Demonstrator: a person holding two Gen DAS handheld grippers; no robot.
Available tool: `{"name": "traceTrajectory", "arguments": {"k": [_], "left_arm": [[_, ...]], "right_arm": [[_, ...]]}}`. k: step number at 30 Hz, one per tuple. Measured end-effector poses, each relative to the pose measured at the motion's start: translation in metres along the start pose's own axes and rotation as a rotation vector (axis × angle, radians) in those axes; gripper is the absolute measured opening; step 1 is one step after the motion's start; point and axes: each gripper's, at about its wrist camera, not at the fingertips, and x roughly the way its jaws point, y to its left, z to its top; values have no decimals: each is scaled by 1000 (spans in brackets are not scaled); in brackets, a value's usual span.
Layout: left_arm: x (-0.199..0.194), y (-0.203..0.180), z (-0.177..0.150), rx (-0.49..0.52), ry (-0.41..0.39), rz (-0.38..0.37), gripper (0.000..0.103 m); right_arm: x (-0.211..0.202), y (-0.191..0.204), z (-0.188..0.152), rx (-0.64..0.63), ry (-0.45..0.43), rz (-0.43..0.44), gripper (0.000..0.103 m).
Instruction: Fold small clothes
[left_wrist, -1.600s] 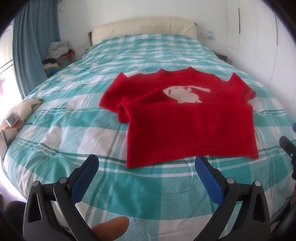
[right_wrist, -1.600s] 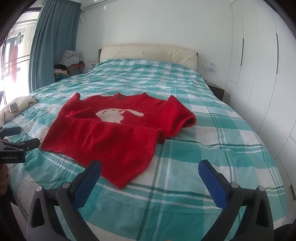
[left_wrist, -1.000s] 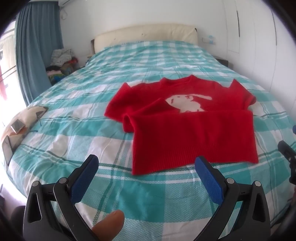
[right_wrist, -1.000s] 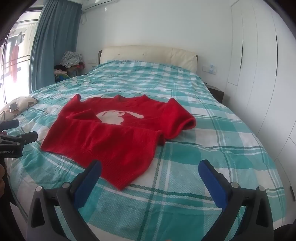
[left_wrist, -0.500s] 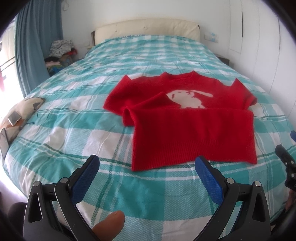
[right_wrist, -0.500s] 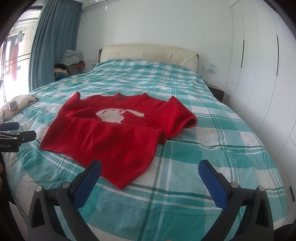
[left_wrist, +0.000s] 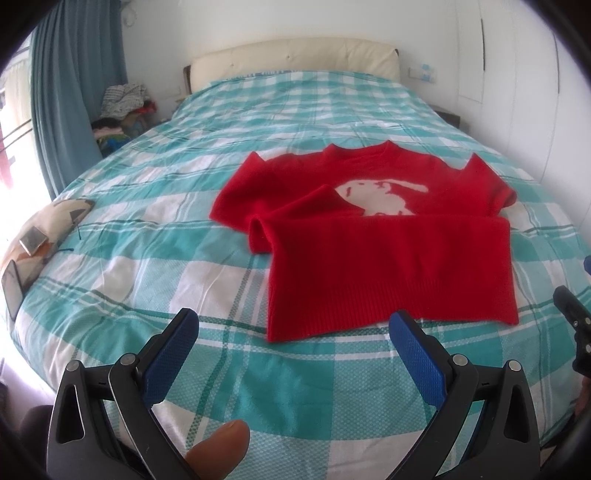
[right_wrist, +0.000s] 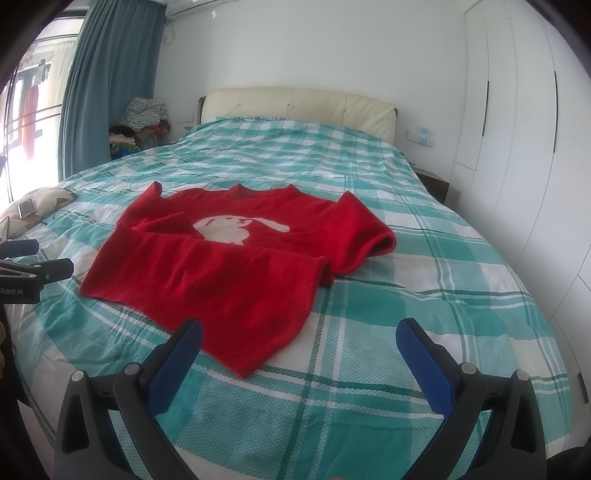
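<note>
A small red sweater (left_wrist: 376, 236) with a white animal print lies on the teal-and-white checked bed (left_wrist: 155, 236). Its lower half is folded up over the chest, and the sleeves are tucked in at the sides. It also shows in the right wrist view (right_wrist: 236, 254). My left gripper (left_wrist: 295, 332) is open and empty, held above the bed just in front of the sweater's near hem. My right gripper (right_wrist: 299, 339) is open and empty, near the sweater's near right corner. The left gripper's tip (right_wrist: 40, 273) shows at the right view's left edge.
A patterned cushion (left_wrist: 44, 229) with a phone (left_wrist: 13, 284) and a small box on it lies at the bed's left edge. A pile of clothes (left_wrist: 122, 107) sits by the blue curtain (left_wrist: 70, 92). White wardrobes (right_wrist: 524, 129) stand on the right. The headboard (left_wrist: 295, 55) is at the far end.
Both grippers stay open and empty. The left wrist view has bobbed slightly, rising and dipping in front of the sweater. The sweater has not moved.
</note>
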Motion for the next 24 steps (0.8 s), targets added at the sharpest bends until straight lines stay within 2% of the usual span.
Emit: {"name": "traceTrajectory", "arguments": {"k": [24], "left_arm": [[7, 0, -1, 0, 36, 25, 103]], "right_arm": [[-3, -5, 3, 14, -8, -6, 103]]}}
